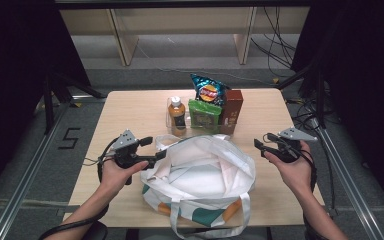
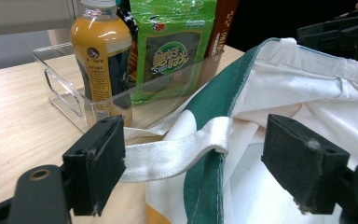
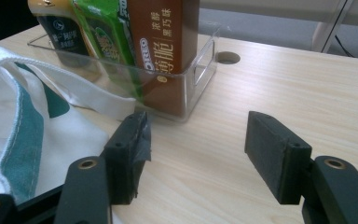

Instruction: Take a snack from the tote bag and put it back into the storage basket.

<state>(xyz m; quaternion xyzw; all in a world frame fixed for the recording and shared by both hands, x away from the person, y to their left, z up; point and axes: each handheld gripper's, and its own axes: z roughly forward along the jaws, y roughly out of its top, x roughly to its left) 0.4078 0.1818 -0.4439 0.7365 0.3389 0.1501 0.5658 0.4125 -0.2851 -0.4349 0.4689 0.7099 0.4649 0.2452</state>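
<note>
A white tote bag [image 1: 200,175] with green and orange patches lies open at the table's front middle. My left gripper [image 1: 155,147] is at the bag's left rim with its jaws open. In the left gripper view the bag's white handle strap [image 2: 168,156] runs across the gap of that gripper [image 2: 200,154], and the pads do not press on it. My right gripper [image 1: 263,140] hovers open just right of the bag. Bare wood lies between the jaws of the right gripper [image 3: 196,144], close to the clear bin [image 3: 200,70].
Behind the bag, the clear bin [image 1: 170,117] holds an orange drink bottle [image 1: 177,114], a green packet [image 1: 203,115], a blue chips bag [image 1: 207,90] and a brown box [image 1: 233,110]. The wooden table [image 1: 130,110] has a round hole [image 3: 228,57] beside the bin.
</note>
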